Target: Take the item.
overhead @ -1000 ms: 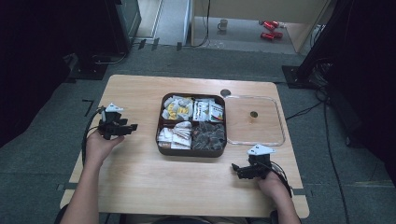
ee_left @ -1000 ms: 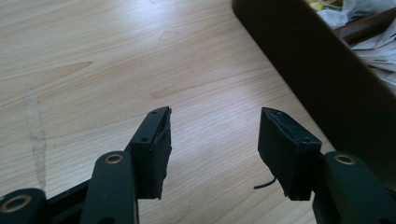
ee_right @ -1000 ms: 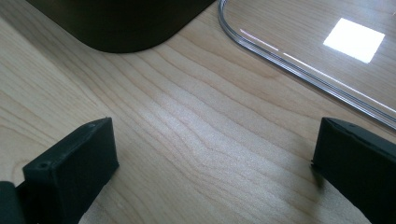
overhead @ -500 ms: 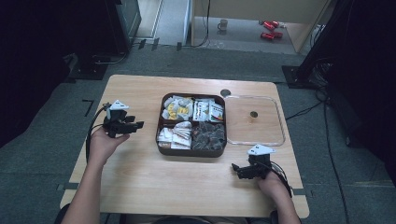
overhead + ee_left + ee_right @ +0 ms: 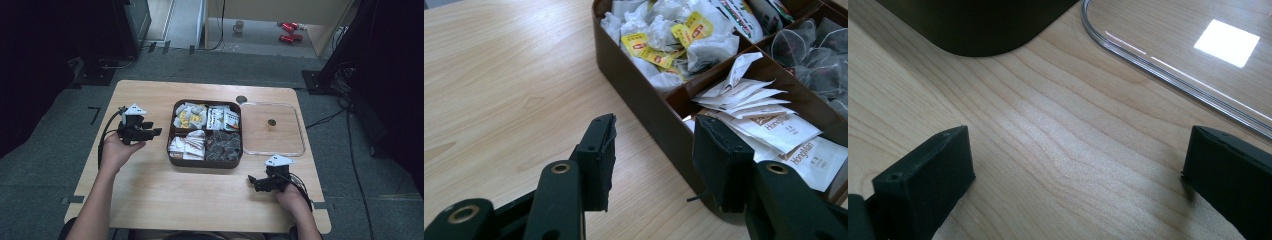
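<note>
A brown four-compartment box (image 5: 205, 164) sits mid-table, holding yellow-tagged tea bags (image 5: 189, 116), printed packets (image 5: 223, 119), white sachets (image 5: 188, 146) and dark pyramid bags (image 5: 223, 145). My left gripper (image 5: 156, 133) hovers just left of the box and points at it. Its jaws stand partly open and have just been closing, with nothing between them. In the left gripper view the gripper (image 5: 655, 130) faces the box's side wall (image 5: 644, 100), near the white sachets (image 5: 774, 120). My right gripper (image 5: 255, 183) rests open near the front right, below the box's corner (image 5: 978, 25).
A clear plastic lid (image 5: 272, 129) lies flat to the right of the box, and its rim (image 5: 1173, 80) runs just ahead of the right jaws. Bare wooden table (image 5: 150, 200) stretches in front of the box. The floor beyond holds cables, a mug and dark equipment stands.
My left hand has moved right towards the box and risen a little, with its jaws narrower. The right hand has stayed put.
</note>
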